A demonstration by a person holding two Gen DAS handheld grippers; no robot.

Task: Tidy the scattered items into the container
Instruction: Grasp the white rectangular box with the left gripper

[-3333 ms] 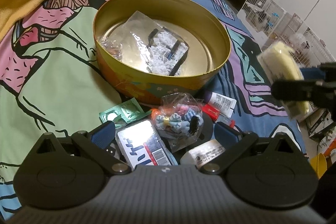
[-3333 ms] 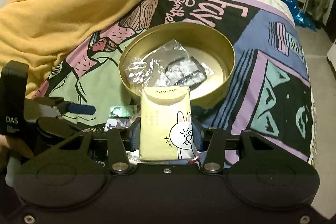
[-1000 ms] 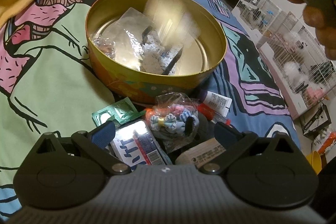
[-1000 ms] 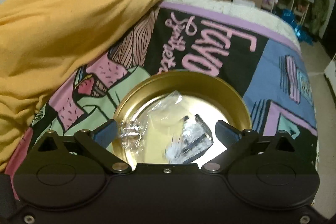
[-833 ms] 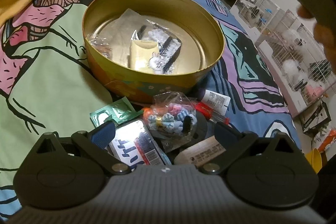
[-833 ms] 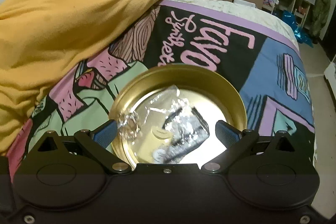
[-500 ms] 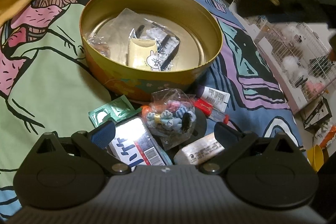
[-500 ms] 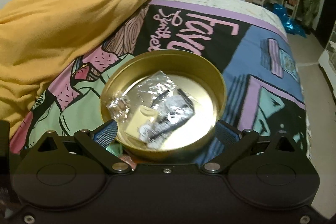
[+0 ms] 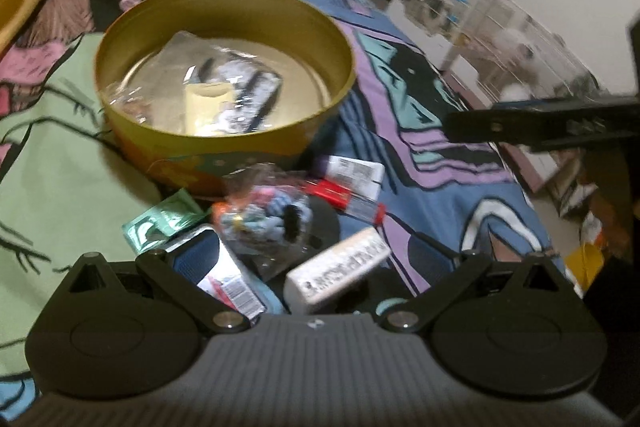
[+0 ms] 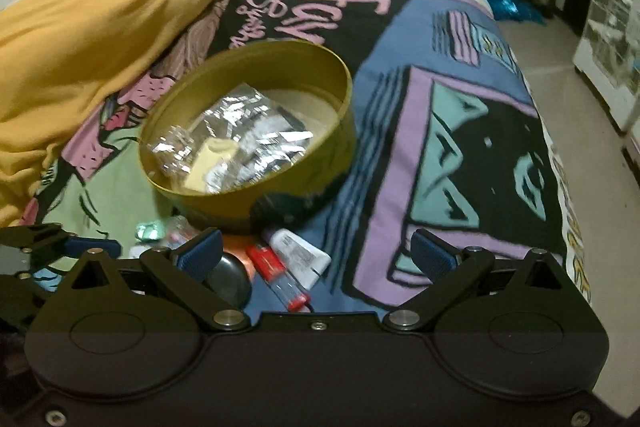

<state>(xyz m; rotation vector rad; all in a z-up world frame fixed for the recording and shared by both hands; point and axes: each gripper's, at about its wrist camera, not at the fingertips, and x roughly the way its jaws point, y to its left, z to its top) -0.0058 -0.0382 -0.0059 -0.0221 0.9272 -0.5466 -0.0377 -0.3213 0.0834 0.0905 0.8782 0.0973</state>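
Note:
A round gold tin point(image 9: 332, 27) point(image 10: 344, 131) stands on the bed. In it lie clear plastic bags point(image 9: 240, 87) and a pale yellow packet point(image 9: 208, 103) point(image 10: 212, 159). In front of the tin lie a bag of hair ties point(image 9: 264, 215), a green sachet point(image 9: 160, 223), a white tube point(image 9: 352, 171) point(image 10: 300, 257), a red and clear tube point(image 9: 344, 199) point(image 10: 276, 275), a white box point(image 9: 340, 271) and a blue-white pack point(image 9: 228, 279). My left gripper point(image 9: 312, 259) is open over this pile. My right gripper point(image 10: 316, 255) is open and empty, just above the tubes.
A patterned bedspread point(image 10: 460, 147) covers the bed. A yellow blanket point(image 10: 88, 27) is heaped at the left. A black round object point(image 10: 228, 279) lies by the tubes. The bed's edge and the floor point(image 10: 592, 155) are at the right, with wire cages point(image 9: 500, 39) beyond.
The yellow packet left my right gripper and now lies in the tin. My right gripper has drawn back and lowered toward the pile. My left gripper has shifted a little.

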